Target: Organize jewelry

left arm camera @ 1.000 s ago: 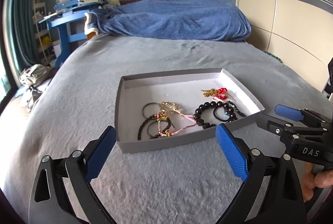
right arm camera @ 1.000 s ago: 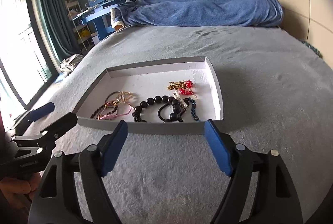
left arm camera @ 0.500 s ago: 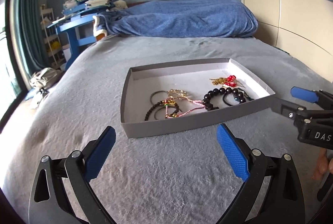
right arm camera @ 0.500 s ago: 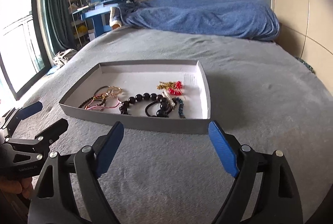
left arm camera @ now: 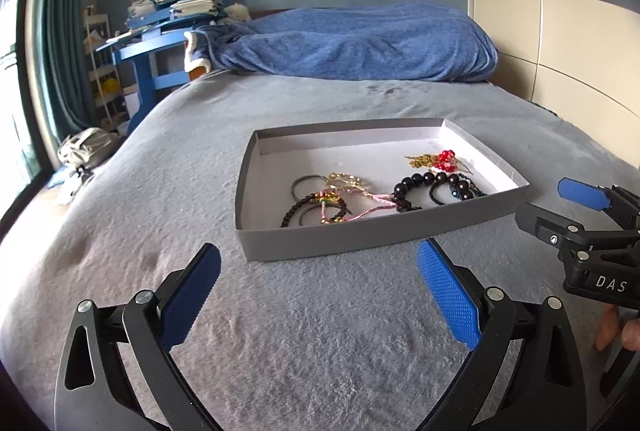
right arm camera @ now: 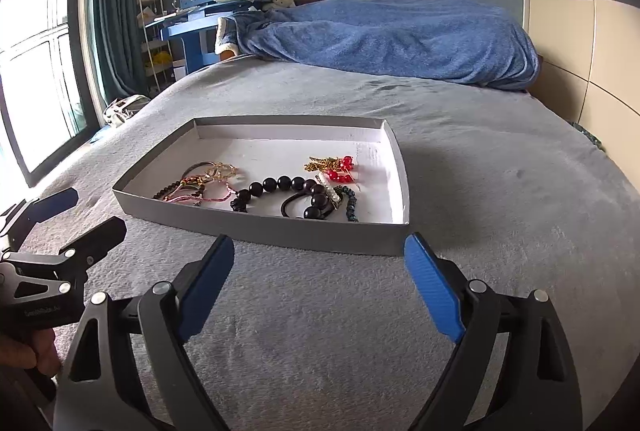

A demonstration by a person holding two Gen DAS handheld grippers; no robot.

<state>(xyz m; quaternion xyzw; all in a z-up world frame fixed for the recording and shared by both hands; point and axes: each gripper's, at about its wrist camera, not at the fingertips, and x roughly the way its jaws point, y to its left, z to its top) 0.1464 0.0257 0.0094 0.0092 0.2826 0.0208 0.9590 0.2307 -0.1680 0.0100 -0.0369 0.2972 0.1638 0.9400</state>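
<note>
A shallow grey cardboard tray (left arm camera: 360, 235) (right arm camera: 280, 227) lies on the grey bed. It holds a black bead bracelet (left arm camera: 416, 183) (right arm camera: 280, 185), a gold piece with red beads (left arm camera: 440, 159) (right arm camera: 340, 167), a pink cord bracelet (left arm camera: 368, 209) (right arm camera: 200, 195), dark hair ties and thin bangles. My left gripper (left arm camera: 318, 251) (right arm camera: 92, 213) hovers open just short of the tray's near wall, empty. My right gripper (right arm camera: 319, 241) (left arm camera: 544, 201) is at the tray's near right corner, its jaws opening with nothing between them.
A rumpled blue blanket (left arm camera: 352, 47) lies across the head of the bed. A blue desk with stacked books (left arm camera: 168, 27) stands at the back left, a bag (left arm camera: 88, 147) lies on the floor, a window (right arm camera: 36, 51) is at left and a cream wardrobe (left arm camera: 560, 31) at right.
Both views have tipped upward, so the tray sits farther ahead and more of the room shows. The left gripper has sunk slightly. The right jaws have spread a little wider.
</note>
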